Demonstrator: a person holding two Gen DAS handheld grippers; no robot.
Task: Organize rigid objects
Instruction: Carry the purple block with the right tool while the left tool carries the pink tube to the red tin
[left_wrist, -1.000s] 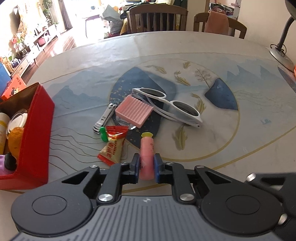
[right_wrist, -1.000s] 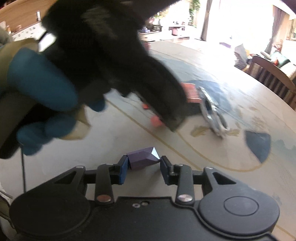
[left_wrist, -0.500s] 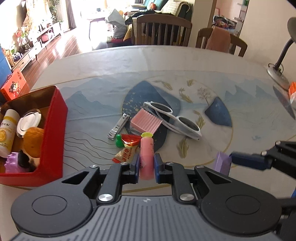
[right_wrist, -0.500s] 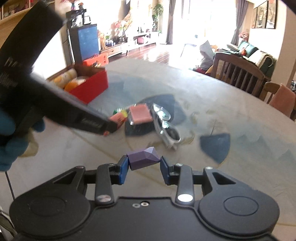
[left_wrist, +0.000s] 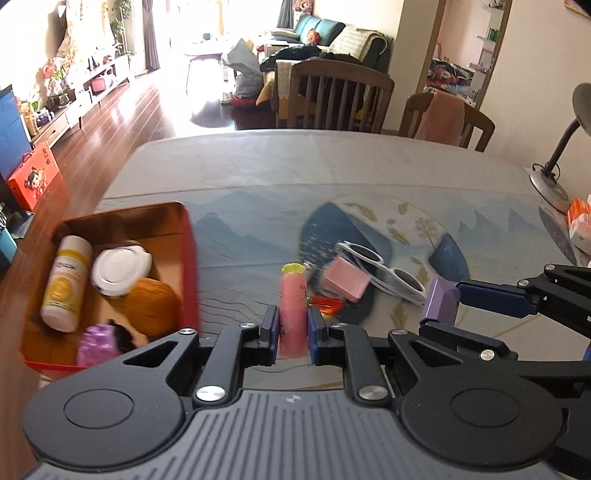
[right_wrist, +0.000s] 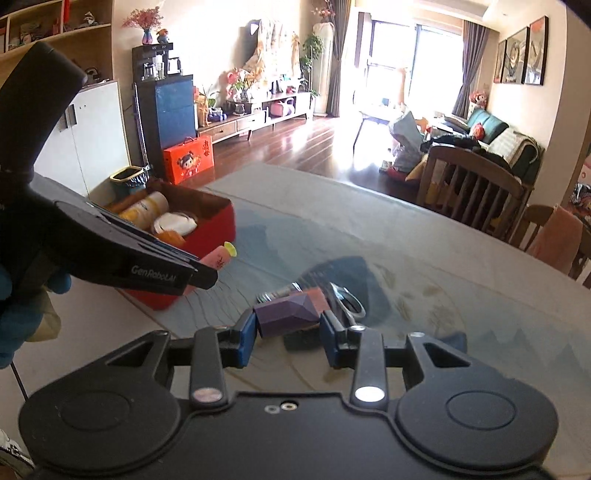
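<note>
My left gripper (left_wrist: 292, 334) is shut on a pink tube with a yellow cap (left_wrist: 293, 306), held upright above the table. The same pink tube (right_wrist: 218, 257) sticks out of the left gripper in the right wrist view, just right of the red box. My right gripper (right_wrist: 289, 339) is shut on a faceted purple block (right_wrist: 288, 314); in the left wrist view that purple block (left_wrist: 441, 300) hangs at the right. A red box (left_wrist: 190, 258) at the left holds a white-and-yellow bottle (left_wrist: 64, 284), a white lid, an orange object and a purple item.
On the patterned table mat (left_wrist: 258, 229) lie white sunglasses (left_wrist: 384, 271), a pink ridged block (left_wrist: 345, 282) and a red snack packet (left_wrist: 327, 303). A lamp base (left_wrist: 550, 184) stands at the right edge. Wooden chairs (left_wrist: 336, 96) line the far side. A gloved hand (right_wrist: 22, 310) holds the left gripper.
Both grippers have risen with their objects. The left gripper has swung left, so the red box's inside now shows. The right gripper and purple block have come into the left wrist view.
</note>
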